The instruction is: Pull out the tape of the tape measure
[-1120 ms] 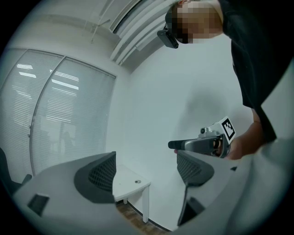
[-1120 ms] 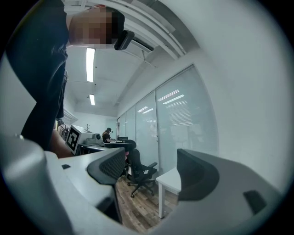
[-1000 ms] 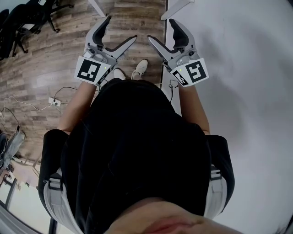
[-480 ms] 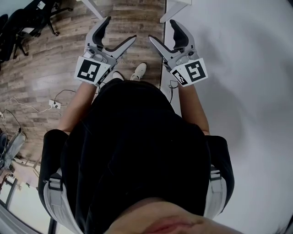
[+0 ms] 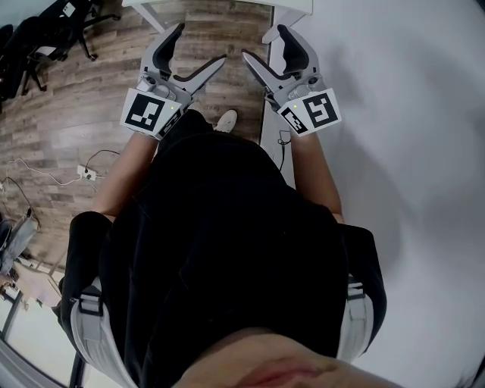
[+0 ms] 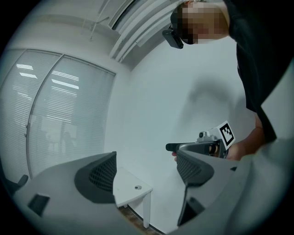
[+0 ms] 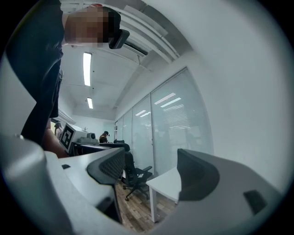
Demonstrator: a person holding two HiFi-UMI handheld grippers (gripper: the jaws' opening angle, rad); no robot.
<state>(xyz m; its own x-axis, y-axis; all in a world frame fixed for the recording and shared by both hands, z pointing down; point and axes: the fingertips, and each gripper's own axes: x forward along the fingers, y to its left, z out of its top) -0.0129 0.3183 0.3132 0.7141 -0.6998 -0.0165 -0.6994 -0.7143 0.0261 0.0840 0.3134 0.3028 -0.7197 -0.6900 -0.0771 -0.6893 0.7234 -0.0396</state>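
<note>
No tape measure shows in any view. In the head view my left gripper [image 5: 201, 45] and my right gripper [image 5: 263, 42] are held side by side over the wooden floor, in front of the person's black shirt. Both are open, with nothing between the jaws. The left gripper view looks past my left gripper [image 6: 146, 172] at a white wall, with the right gripper [image 6: 204, 146] off to the side. Beyond my right gripper [image 7: 151, 172] in its own view lie glass partitions, and the left gripper's marker cube [image 7: 68, 136] shows at the left.
A white wall [image 5: 409, 151] runs along the right. A white table [image 5: 292, 9] stands ahead, its corner and leg [image 6: 131, 189] close to the grippers. Black office chairs [image 5: 45, 38] stand at the far left, and cables with a power strip [image 5: 85, 171] lie on the floor. A shoe [image 5: 226, 120] shows below.
Both grippers have shifted slightly forward, toward the white table, the right one also a little left. Both jaws stay open and empty.
</note>
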